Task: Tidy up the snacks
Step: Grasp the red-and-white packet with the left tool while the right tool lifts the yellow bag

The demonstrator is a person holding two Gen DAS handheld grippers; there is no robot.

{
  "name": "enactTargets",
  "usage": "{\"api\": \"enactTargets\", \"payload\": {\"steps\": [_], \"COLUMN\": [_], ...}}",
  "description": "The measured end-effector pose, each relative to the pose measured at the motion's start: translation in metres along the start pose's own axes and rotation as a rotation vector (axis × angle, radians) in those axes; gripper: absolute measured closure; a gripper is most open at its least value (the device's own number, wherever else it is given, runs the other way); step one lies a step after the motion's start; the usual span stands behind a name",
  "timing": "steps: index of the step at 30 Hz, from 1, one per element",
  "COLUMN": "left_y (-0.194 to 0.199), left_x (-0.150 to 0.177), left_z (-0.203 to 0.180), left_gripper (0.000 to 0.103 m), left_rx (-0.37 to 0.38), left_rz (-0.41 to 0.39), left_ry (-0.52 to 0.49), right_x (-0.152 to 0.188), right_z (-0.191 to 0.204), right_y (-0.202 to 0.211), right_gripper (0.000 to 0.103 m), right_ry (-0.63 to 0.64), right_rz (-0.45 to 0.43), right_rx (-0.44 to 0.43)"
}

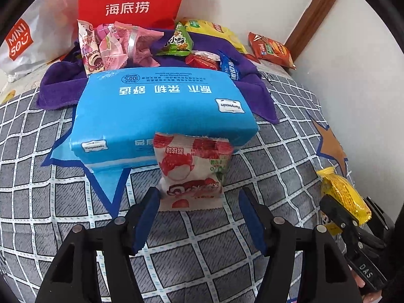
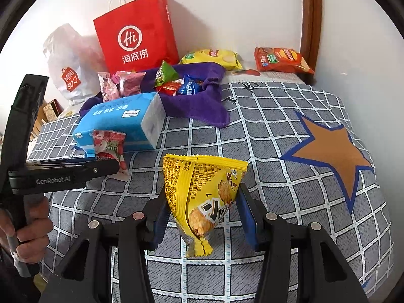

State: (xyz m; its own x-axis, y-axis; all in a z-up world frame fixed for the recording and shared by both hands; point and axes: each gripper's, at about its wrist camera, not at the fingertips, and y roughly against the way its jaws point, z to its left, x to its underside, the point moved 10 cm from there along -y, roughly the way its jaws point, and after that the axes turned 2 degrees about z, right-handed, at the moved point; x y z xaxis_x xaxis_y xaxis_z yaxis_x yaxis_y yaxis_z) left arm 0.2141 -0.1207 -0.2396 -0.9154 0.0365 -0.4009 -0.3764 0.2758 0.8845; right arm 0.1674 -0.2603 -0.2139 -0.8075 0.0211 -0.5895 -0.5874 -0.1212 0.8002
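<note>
Early-mid: R gripper (image 2: 202,214) is clamping yellow snack pkt (image 2: 202,197), L gripper (image 1: 199,209) is gaping around red-white pkt (image 1: 193,174) leaning on near tissue pack (image 1: 161,111); most snacks sitting far on purple cloth (image 2: 202,106).

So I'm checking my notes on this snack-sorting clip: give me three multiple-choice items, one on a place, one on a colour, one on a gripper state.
1. Where is the red-and-white strawberry snack packet?
A. leaning against the blue tissue pack
B. inside the red paper bag
C. on the purple cloth

2. What colour is the snack packet in the right gripper?
A. green
B. yellow
C. pink

3. How is the left gripper?
A. shut on the strawberry packet
B. open, not pressing the packet
C. holding the cloth

Key: 1 A, it stands propped on the pack's front edge; 2 B, yellow wrapper pinched between the blue pads; 3 B, gaps show beside the packet.
</note>
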Motion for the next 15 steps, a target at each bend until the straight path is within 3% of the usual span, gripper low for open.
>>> {"api": "enactTargets", "payload": {"steps": [15], "left_y": [-0.019], "left_x": [-0.008], "left_z": [0.0], "left_gripper": [0.039], "left_rx": [-0.065], "left_rz": [-0.031], "left_ry": [0.031], "right_x": [0.005], "right_z": [-0.009], "right_y": [-0.012], "right_gripper": [0.053], "right_ry": [-0.003], "right_rz": [0.023], "right_rx": [-0.001]}}
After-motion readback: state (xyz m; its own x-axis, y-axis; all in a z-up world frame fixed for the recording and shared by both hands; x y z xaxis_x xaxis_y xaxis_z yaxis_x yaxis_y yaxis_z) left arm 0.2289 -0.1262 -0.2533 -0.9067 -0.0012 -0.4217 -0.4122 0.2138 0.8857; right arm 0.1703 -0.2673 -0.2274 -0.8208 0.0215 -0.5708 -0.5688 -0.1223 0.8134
